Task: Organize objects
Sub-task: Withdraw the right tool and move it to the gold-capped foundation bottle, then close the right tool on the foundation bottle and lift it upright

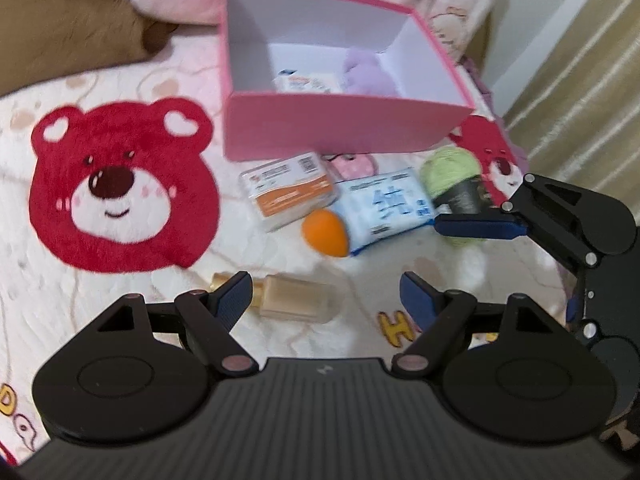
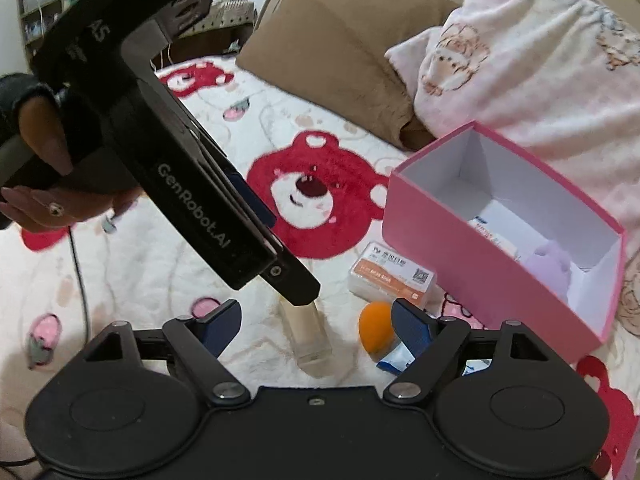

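Observation:
A pink box [image 1: 320, 132] stands open on the bed, holding a purple plush [image 1: 362, 72] and a small packet [image 1: 306, 82]; it also shows in the right wrist view [image 2: 480, 252]. In front lie an orange-white box [image 1: 288, 190], a blue wipes pack [image 1: 386, 206], an orange sponge [image 1: 326, 232], green yarn [image 1: 452, 172] and a clear bottle [image 1: 294, 298]. My left gripper [image 1: 324, 294] is open just above the bottle. My right gripper [image 2: 316, 320] is open and empty over the bottle [image 2: 308, 334] and sponge [image 2: 374, 326].
The bed cover [image 1: 120, 184] is white with red bear faces. A brown pillow [image 2: 332, 48] and a pink blanket [image 2: 540, 60] lie behind the box. The right gripper's body [image 1: 568, 216] reaches in by the yarn. The left gripper's body [image 2: 180, 184] crosses the right view.

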